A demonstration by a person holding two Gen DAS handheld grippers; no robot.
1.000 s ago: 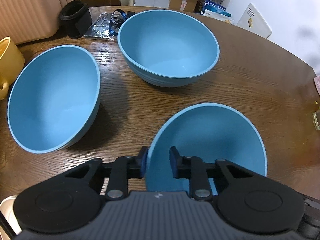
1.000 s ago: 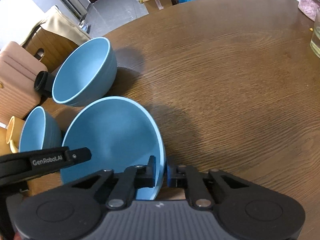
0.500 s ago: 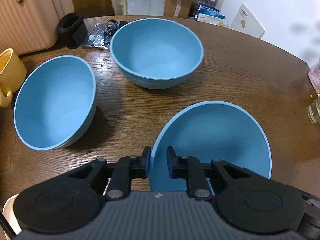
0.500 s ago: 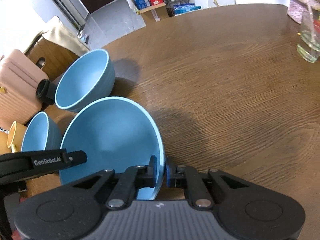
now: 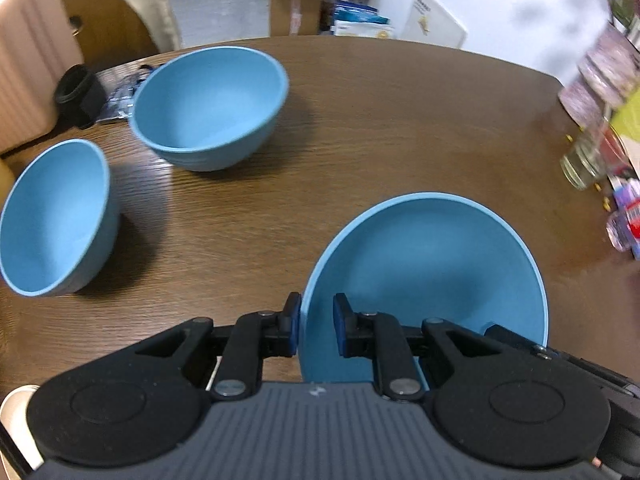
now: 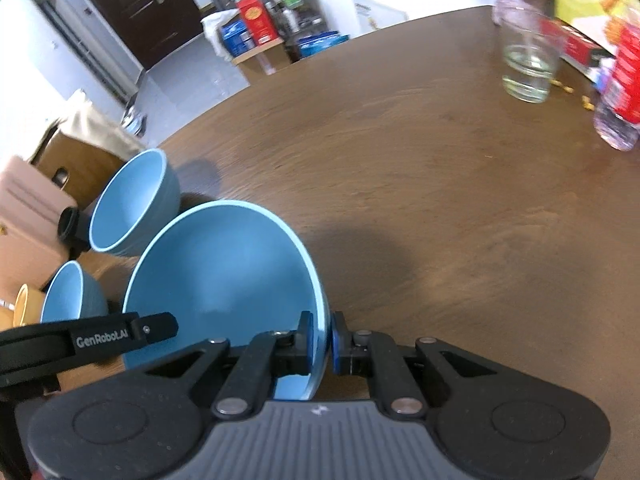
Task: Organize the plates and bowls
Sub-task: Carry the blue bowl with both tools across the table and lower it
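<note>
I hold one blue bowl [image 5: 432, 264] by two sides of its rim, just above the brown wooden table [image 5: 400, 112]. My left gripper [image 5: 316, 324] is shut on the bowl's near-left rim, one pad inside and one outside. My right gripper [image 6: 322, 338] is shut on the right rim of the same bowl [image 6: 224, 272]. Two more blue bowls stand on the table to the left: a large one [image 5: 208, 100] further back and another [image 5: 52, 216] nearer. Both appear small in the right wrist view, the far bowl [image 6: 128, 204] and the near bowl [image 6: 64, 300].
A drinking glass [image 6: 528, 68] with some water, a plastic bottle [image 6: 620, 92] and packets stand at the table's right edge. A black cylinder [image 5: 76, 96] and a dark packet lie at the back left, before a pink suitcase [image 5: 24, 60]. A yellow mug [image 6: 28, 304] sits far left.
Both grippers have carried the held bowl to the right and a little upward. The two standing bowls have slid left in view, and the glass and bottle have come into sight.
</note>
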